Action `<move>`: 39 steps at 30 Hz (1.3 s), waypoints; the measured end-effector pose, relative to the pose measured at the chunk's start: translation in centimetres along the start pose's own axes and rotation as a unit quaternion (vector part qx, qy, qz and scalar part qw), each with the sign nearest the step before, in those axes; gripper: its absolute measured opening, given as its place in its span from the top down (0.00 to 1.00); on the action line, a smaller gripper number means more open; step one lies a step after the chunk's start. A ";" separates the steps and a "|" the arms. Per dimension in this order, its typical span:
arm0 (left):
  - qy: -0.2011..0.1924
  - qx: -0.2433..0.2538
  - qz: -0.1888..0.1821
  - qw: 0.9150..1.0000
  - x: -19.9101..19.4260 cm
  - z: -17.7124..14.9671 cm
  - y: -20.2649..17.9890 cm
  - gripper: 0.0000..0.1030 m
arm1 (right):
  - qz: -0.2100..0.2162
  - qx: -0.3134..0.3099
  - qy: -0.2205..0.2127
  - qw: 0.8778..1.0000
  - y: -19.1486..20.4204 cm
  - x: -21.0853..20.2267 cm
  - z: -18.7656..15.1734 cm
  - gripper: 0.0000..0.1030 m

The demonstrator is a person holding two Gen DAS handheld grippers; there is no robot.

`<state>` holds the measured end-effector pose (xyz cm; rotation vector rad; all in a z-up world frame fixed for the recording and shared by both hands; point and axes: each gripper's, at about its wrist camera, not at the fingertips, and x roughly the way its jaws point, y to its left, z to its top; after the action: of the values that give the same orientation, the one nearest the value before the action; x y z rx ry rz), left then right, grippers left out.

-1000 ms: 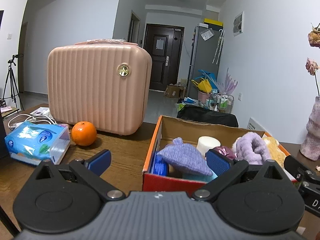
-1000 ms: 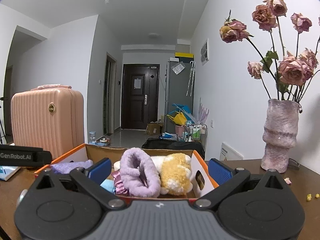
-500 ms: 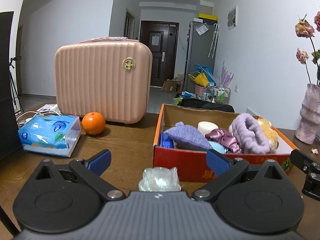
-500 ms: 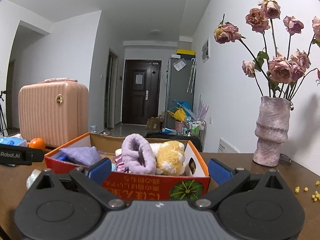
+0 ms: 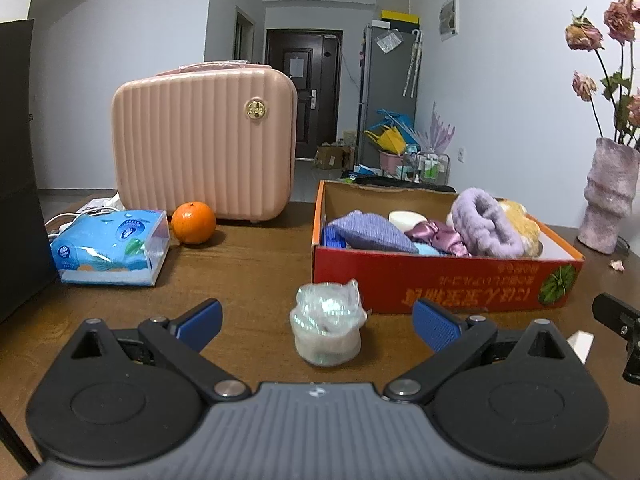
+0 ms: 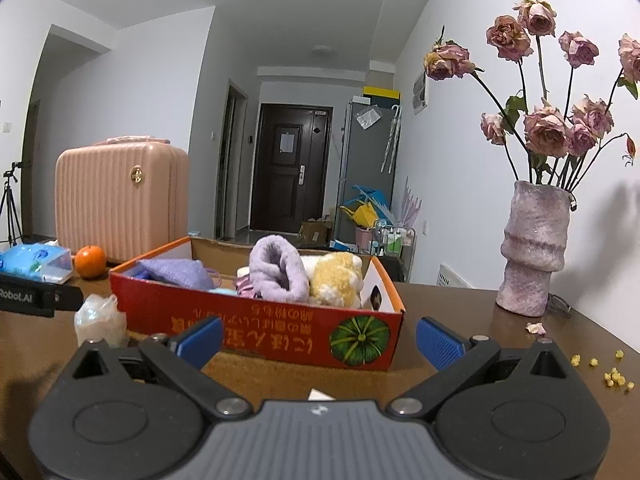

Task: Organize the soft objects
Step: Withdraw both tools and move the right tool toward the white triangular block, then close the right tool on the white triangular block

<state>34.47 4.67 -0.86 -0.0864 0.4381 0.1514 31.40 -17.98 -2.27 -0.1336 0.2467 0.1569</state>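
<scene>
— How far along is the tidy-up?

— Mostly done, by my reckoning. The red cardboard box with the pumpkin print (image 5: 444, 276) already holds a lilac knitted pouch (image 5: 374, 232), a purple satin scrunchie (image 5: 434, 236), a fluffy lavender headband (image 5: 482, 224) and a yellow plush toy (image 5: 520, 226). One piece is left out on the brown wooden table (image 5: 248, 264): a small soft bundle wrapped in clear plastic (image 5: 326, 330).

— Where does it sit for you?

— Dead ahead of my left gripper (image 5: 316, 318), between the two blue pads and just short of the box's front wall — not touched yet. My left jaws stand wide apart, holding nothing.

— And your other hand?

— My right gripper (image 6: 318, 336) is spread just as wide, empty, facing the box's pumpkin corner. From there the bundle lies off to the left, beside the box's near corner, well outside those jaws. The left looks better placed to take it.
</scene>
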 end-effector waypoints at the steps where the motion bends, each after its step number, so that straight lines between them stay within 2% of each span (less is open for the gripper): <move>1: 0.002 0.002 -0.001 1.000 -0.2 -0.1 0.1 0.00 | 0.001 -0.001 0.002 1.000 -0.1 -0.3 -0.1 0.00; 16: 0.019 0.016 -0.017 1.000 -3.1 -2.3 0.5 0.00 | 0.006 -0.002 0.035 0.999 -0.5 -2.5 -1.4 0.00; 28: 0.032 0.014 -0.022 0.999 -2.5 -2.4 0.6 0.00 | 0.014 0.015 0.091 0.996 -0.8 0.2 -1.7 0.02; 34: 0.037 0.012 -0.019 0.999 -2.3 -2.5 0.7 0.00 | 0.007 0.031 0.131 0.991 -0.8 3.1 -1.8 0.15; 39: 0.038 0.011 -0.019 0.999 -2.3 -2.5 0.7 0.00 | 0.002 0.047 0.159 0.986 -0.9 5.2 -2.0 0.30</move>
<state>31.28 4.79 -2.17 -0.0784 0.5133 0.1065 36.10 -18.40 -5.38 -0.0634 0.5727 0.1279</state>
